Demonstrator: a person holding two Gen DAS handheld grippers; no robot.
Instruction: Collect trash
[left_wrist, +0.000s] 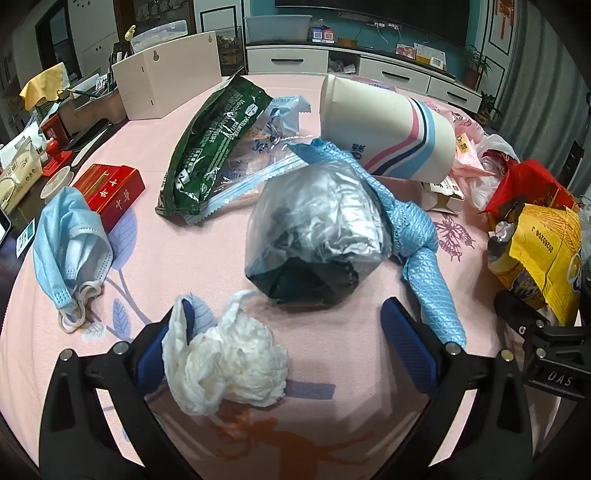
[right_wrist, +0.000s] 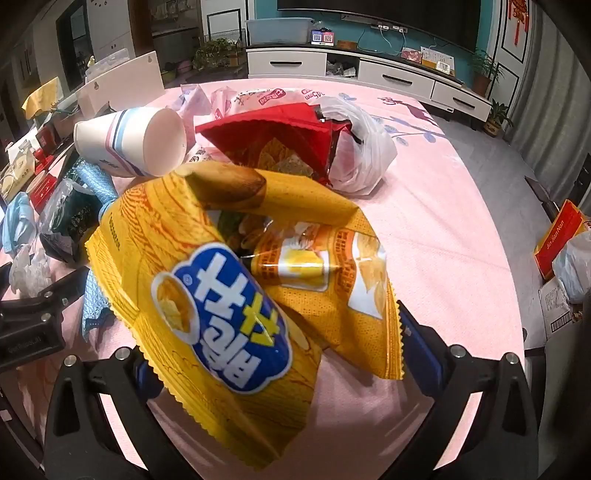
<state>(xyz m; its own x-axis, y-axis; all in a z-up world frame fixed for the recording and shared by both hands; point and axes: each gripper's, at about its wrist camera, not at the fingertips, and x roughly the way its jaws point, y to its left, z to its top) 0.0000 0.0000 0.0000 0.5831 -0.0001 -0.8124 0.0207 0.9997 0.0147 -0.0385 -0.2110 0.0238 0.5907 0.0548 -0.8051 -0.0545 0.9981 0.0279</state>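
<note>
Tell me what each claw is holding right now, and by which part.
Nothing is held. The left claw stands open around a crumpled tissue on the table; the right claw stands open around a yellow snack bag, not pressing on it.

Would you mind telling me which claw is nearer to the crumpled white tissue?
Left. The left claw stands open around the crumpled white tissue; the right claw straddles the yellow snack bag, off to the tissue's right.
</note>
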